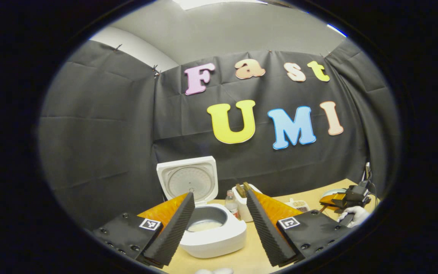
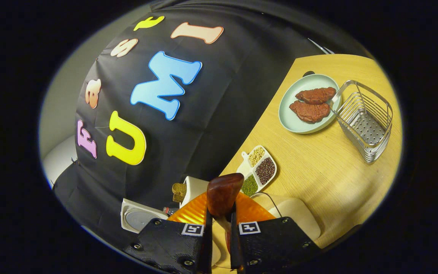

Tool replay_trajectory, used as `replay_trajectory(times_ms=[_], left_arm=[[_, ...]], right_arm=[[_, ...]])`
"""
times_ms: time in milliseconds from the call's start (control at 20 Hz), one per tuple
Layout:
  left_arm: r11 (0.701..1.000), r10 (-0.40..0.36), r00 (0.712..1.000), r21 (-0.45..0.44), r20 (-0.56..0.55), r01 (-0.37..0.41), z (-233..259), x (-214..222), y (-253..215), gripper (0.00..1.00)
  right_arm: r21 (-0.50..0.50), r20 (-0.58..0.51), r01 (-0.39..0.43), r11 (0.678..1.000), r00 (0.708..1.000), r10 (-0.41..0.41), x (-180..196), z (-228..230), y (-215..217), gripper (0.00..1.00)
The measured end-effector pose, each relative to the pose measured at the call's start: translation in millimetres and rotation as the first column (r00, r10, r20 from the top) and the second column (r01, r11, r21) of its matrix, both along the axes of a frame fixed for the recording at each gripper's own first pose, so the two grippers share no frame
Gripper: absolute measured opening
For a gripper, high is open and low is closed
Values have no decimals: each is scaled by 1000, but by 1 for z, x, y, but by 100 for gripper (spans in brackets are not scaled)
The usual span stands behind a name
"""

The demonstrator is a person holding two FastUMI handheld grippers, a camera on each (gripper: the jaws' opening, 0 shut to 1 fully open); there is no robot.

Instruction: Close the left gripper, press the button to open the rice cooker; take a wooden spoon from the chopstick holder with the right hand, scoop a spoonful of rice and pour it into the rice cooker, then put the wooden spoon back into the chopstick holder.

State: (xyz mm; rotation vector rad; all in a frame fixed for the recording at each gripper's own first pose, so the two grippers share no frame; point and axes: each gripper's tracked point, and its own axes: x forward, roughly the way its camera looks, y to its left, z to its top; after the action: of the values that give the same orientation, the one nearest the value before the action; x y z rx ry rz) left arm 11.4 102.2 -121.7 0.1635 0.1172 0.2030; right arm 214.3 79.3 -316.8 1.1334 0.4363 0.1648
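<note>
While right tool (image 2: 219,224) grips one wooden spoon (image 2: 222,196), two steaks (image 2: 312,103), one plate (image 2: 288,114)

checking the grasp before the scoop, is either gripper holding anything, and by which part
The right gripper is shut on the wooden spoon, gripping its handle just below the bowl. The left gripper is open and holds nothing.

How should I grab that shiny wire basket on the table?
Probably by the tall wire loop at the end of the wire basket nearest the plate. It stands above the rim with open space under it, so come down from above; the plate crowds that end from the side.
</note>
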Motion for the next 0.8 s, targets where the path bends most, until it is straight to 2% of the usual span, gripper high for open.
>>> replay_trajectory(times_ms=[200, 350, 500, 550, 800], left_arm=[[1000, -5, 1000, 0, 8, 5, 2, 2, -1, 95], [1000, 1, 1000, -10, 12, -1, 0, 0, 5, 99], [1000, 12, 1000, -23, 11, -12, -4, -3, 12, 99], [1000, 17, 1000, -19, 14, -16, -3, -6, 16, 95], [1000, 28, 999, -3, 20, -28, -10, -20, 31, 99]], right_arm=[[18, 6, 18, 1000, 1000, -18, 1, 15, -6, 19], [53, 18, 25, 998, 1000, -25, -5, 41, -4, 19], [83, 36, 14, 996, 999, -17, -4, 80, 12, 19], [86, 43, 8, 996, 999, -11, -4, 91, 20, 19], [112, 72, -39, 993, 997, 31, -2, 147, 77, 19]])
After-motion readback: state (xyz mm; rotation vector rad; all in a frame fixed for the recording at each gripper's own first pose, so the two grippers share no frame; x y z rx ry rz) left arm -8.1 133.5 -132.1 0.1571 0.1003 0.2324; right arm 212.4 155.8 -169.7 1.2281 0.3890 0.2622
